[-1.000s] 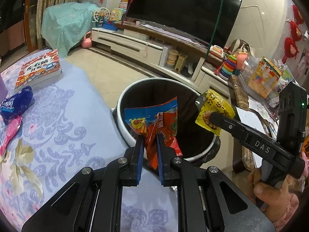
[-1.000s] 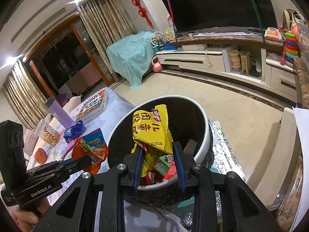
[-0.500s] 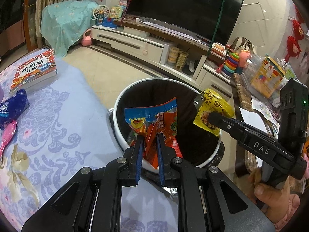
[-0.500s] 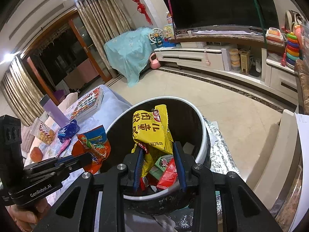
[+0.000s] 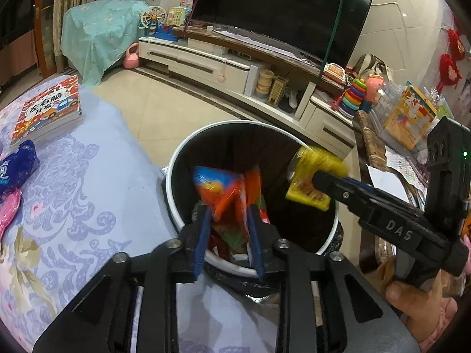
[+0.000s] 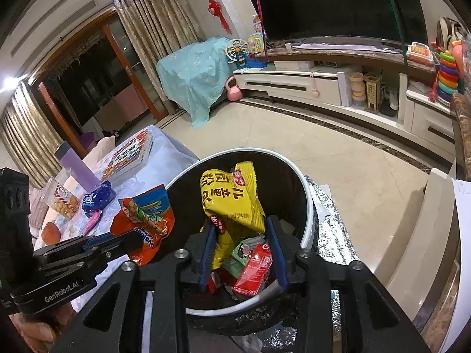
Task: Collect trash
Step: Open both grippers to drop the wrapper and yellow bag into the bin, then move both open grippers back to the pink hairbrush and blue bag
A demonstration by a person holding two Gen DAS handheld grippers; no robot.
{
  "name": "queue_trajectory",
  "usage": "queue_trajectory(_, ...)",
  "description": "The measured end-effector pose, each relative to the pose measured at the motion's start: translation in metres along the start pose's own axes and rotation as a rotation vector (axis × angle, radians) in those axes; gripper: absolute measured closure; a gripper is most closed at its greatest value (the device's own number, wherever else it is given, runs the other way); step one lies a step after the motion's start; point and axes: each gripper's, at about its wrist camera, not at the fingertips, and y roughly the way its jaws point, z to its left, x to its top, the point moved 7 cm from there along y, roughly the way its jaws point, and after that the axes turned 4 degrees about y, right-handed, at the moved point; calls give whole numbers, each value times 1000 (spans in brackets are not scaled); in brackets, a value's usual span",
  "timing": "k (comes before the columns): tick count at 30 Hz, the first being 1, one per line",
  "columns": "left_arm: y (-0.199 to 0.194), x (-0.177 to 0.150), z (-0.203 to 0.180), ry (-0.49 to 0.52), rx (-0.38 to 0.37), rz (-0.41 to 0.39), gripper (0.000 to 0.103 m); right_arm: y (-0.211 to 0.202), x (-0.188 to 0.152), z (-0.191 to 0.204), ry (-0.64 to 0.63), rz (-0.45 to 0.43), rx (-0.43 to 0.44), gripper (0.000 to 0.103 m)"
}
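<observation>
On the bench (image 5: pixel 88 194), covered with a blue patterned cloth, a book (image 5: pixel 47 111), a dark blue wrapper (image 5: pixel 16 167) and a pink item (image 5: pixel 10 210) are seen at the far left, well apart from the bin — these are judged to be still uncollected. Further right, the left tool (image 5: pixel 228 226) is held over the near rim of the black bin (image 5: pixel 206 141); its jaws are opening, and the orange wrapper (image 5: pixel 223 188) is seen between them, blurred, apparently no longer pinched. To the right, the right tool (image 6: pixel 243 253) is held over the same bin, its jaws likewise opening, with the yellow wrapper (image 6: pixel 232 200) between them and seemingly loose. Red and green packets (image 6: pixel 253 267) are already seen lying inside the bin.

The step is judged to be the release of both wrappers. The orange wrapper hangs close above the near rim, so it could be caught on the edge or slid down outside onto the cloth. Light foil may also cling to a pad and be dragged out when the tool is withdrawn — the yellow one, being crumpled, is the likelier to snag
</observation>
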Motion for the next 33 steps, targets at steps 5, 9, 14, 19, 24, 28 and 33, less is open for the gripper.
queue_trajectory(5, -2, -5, 5, -16, 0, 0, 66, -5, 2, -5, 26, -23, 4, 40)
queue_trajectory(9, -12, -14, 12, -29, 10, -16, 59, -9, 3, -5, 44, -34, 10, 30)
queue_trajectory(14, -24, -29, 26, -59, 42, -37, 47, -15, -3, 2, 57, -37, 24, 11)
queue_trajectory(19, -36, -47, 50, -106, 67, -42, 46, -17, -16, 16, 54, -24, 46, 1)
queue_trajectory(24, -51, -65, 76, -150, 102, -47, 45, -19, -27, 37, 22, -15, 66, 1)
queue_trajectory(28, -66, -81, 99, -189, 129, -55, 45, -20, -36, 58, -5, -9, 91, 1)
queue_trajectory(33, -83, -100, 125, -229, 168, -61, 45, -17, -48, 91, -53, 7, 126, 1)
